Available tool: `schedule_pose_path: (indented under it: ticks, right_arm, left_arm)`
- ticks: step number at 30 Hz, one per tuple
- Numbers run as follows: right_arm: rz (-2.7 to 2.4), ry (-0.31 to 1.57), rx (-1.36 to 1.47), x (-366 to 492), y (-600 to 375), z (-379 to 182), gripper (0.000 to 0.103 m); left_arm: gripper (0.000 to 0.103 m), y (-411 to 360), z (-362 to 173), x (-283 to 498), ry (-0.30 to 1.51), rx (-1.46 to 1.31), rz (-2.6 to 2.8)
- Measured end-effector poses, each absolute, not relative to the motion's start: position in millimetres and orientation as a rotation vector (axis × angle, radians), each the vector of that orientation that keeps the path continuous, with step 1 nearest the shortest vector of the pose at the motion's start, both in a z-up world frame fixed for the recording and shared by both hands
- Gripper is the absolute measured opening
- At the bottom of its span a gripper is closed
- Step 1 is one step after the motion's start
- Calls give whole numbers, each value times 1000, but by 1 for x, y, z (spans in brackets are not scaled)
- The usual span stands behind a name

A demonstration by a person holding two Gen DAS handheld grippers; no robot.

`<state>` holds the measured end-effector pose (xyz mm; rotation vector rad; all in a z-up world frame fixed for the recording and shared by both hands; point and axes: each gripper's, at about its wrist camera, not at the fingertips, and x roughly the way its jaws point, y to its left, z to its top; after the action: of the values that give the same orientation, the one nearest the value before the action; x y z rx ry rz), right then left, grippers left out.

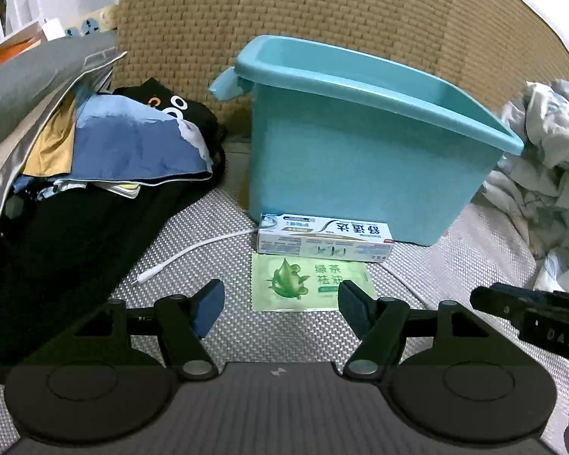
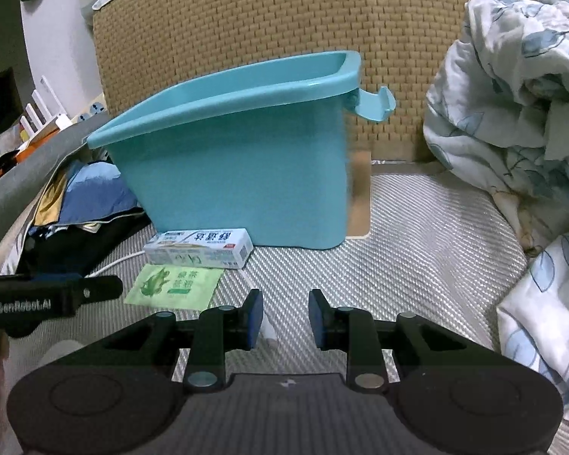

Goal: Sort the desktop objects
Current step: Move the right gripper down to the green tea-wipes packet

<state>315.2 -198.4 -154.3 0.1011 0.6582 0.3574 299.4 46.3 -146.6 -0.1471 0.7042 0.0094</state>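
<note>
A teal plastic bin stands on the woven grey mat. Against its front lies a white toothpaste box. Just in front of the box a green sachet lies flat. My left gripper hovers open over the near edge of the sachet, its blue pads apart on either side and nothing pressed between them. My right gripper is open with a narrower gap over bare mat, to the right of the sachet, holding nothing. Each gripper's tip shows at the edge of the other's view.
A white cable runs across the mat left of the box. Dark bags and blue cloth are piled at the left. A crumpled floral quilt fills the right. A woven tan panel rises behind the bin.
</note>
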Motion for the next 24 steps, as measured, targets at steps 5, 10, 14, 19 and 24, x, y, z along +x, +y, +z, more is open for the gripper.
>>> schedule_pose_path:
  ticks: [5,10,14,19,24]
  right_arm:
    - [374,649,96,313,-196,-152,31]
    - [397,645,95,312,-195,-151,31]
    - [395,641,88,310,-194,-149,31]
    - [376,637,84,305,-197,-146,31]
    - [359,638,75,302,-195,-143,31]
  left_arm:
    - [70,31,-147,300,695,-83,13]
    - [70,9,-141,293,684,12,7]
    - [70,0,-133,289,667,16,2]
    - [70,-8,-130,286,653,39,-9]
    - [70,-10,-129,281,641,60,-4]
